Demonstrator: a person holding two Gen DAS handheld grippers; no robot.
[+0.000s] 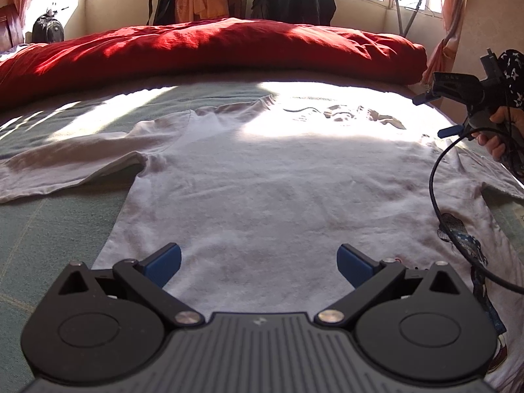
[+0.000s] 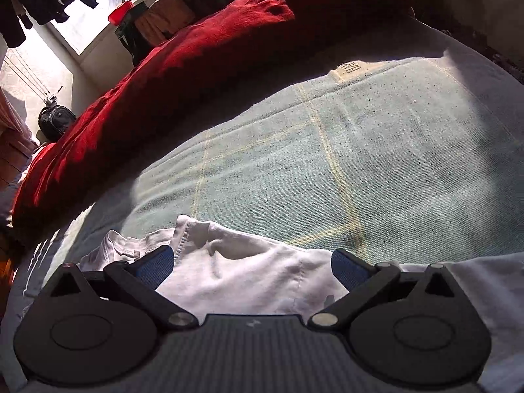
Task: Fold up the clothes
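A white T-shirt (image 1: 262,177) lies spread flat on the green bedspread (image 1: 42,229), collar toward the far side, one sleeve stretched out to the left. My left gripper (image 1: 258,263) hovers open over the shirt's near hem, blue pads wide apart and holding nothing. In the same view my right gripper (image 1: 437,114), held by a hand, stands open above the shirt's right shoulder. Seen from the right wrist view, the right gripper (image 2: 250,267) is open over a bunched edge of the white T-shirt (image 2: 242,271), with cloth lying between the fingers but not pinched.
A thick red duvet (image 1: 209,49) is heaped across the far side of the bed. A black cable (image 1: 439,196) trails from the right gripper over the shirt. Behind stand a backpack (image 1: 47,29), a clothes rack and windows. Bare green bedspread (image 2: 360,163) stretches beyond the shirt.
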